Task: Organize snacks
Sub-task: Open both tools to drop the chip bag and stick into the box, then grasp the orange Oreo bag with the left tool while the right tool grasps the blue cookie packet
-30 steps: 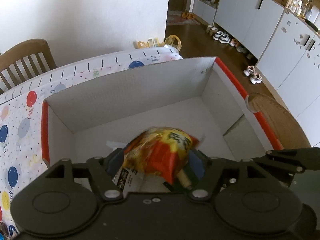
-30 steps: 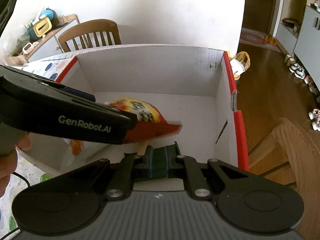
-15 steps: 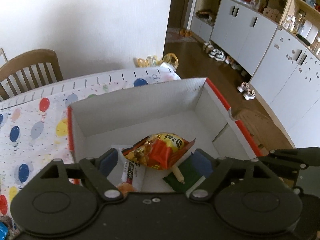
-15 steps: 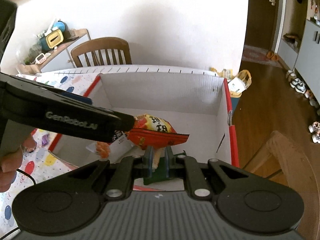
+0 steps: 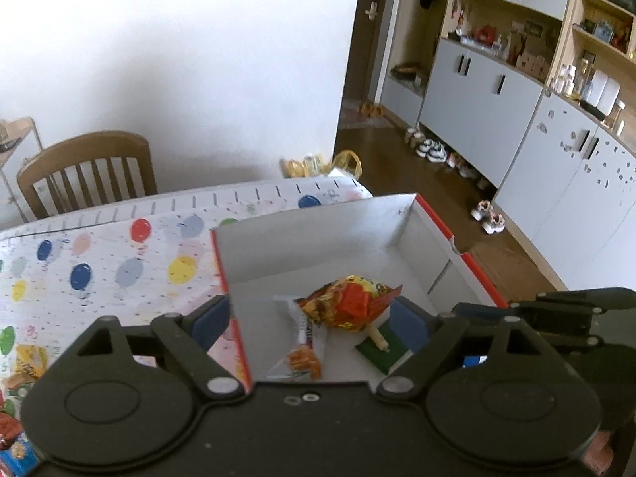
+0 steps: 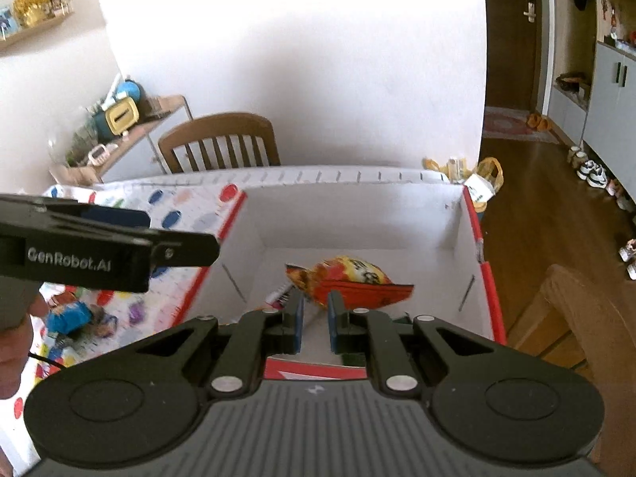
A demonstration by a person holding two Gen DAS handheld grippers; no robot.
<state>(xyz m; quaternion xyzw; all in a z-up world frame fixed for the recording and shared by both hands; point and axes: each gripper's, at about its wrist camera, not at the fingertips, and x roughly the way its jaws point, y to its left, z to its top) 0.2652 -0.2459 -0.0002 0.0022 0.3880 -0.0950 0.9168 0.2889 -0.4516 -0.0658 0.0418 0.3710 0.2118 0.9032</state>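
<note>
We read "GenRobot.AI" on our opening, empty left gripper [image 6: 119, 238] beside the box [image 6: 471, 214], snack bag [image 6: 349, 278] lettering blurred, right gripper [image 6: 316, 318] closed empty

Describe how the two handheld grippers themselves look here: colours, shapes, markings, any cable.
Both are matte black plastic. The left gripper has two round discs on its body, silver pivot screws on angled linkage arms, and blue pads inside the fingers. The right gripper is built the same, with a ribbed grey top. Seen side-on from the right wrist, the left one carries white "GenRobot.AI" lettering, with a thin black cable below it.
</note>
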